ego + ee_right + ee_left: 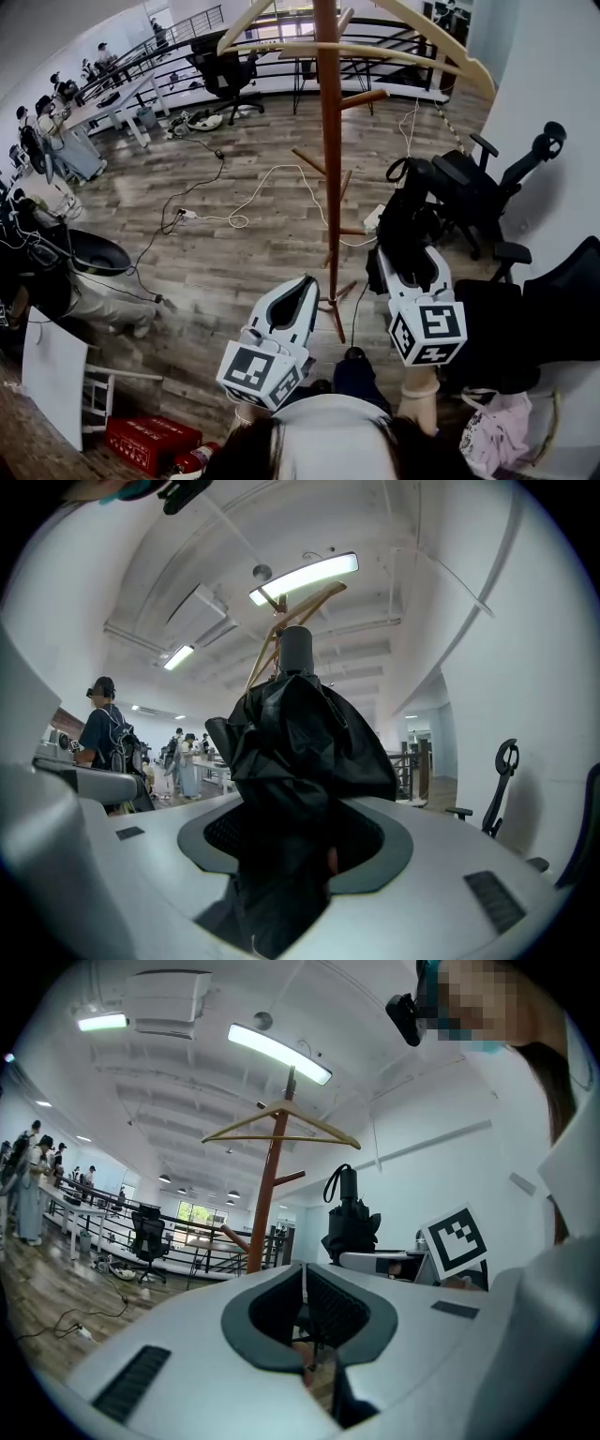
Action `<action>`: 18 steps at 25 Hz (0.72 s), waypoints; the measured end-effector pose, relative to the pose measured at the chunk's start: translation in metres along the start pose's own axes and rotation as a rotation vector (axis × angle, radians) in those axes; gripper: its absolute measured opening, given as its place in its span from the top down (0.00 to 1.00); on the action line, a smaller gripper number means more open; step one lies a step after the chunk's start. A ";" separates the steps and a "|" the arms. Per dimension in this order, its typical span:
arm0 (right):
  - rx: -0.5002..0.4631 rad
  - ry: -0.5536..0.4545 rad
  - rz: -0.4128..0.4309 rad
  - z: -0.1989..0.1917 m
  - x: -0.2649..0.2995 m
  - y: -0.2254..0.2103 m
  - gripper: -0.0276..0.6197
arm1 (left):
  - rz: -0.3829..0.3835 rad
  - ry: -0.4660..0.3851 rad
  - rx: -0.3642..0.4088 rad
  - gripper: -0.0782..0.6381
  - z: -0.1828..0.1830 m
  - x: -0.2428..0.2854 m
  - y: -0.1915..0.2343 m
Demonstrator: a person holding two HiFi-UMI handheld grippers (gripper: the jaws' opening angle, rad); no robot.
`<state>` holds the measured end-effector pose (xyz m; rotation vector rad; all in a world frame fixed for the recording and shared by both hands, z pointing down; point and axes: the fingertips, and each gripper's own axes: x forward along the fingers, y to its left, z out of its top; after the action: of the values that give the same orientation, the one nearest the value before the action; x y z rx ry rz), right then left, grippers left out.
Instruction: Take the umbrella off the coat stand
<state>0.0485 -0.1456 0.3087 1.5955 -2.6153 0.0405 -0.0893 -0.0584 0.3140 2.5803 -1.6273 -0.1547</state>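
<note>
Right gripper [292,836]: fingers pinching the folded black umbrella [295,742], which stands upright. The umbrella is off the coat stand [328,178], to the right of its pole and clear of it. Left gripper [302,1279]: empty, fingers pressed together, near the pole's left side, above the wooden floor [234,253].

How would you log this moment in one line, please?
right hand-held gripper: shut on umbrella | left hand-held gripper: shut, empty | umbrella: black, folded, upright, apart from coat stand
</note>
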 end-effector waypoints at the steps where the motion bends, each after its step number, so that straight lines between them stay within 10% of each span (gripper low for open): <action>1: 0.001 0.001 -0.004 -0.001 -0.002 0.002 0.57 | -0.001 0.000 -0.002 0.88 0.000 -0.002 0.000; 18: -0.008 -0.004 -0.045 -0.013 -0.039 0.039 0.57 | -0.071 0.008 -0.013 0.88 -0.011 -0.039 -0.001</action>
<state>0.0321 -0.0922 0.3189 1.6527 -2.5778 0.0237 -0.1035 -0.0229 0.3262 2.6266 -1.5284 -0.1589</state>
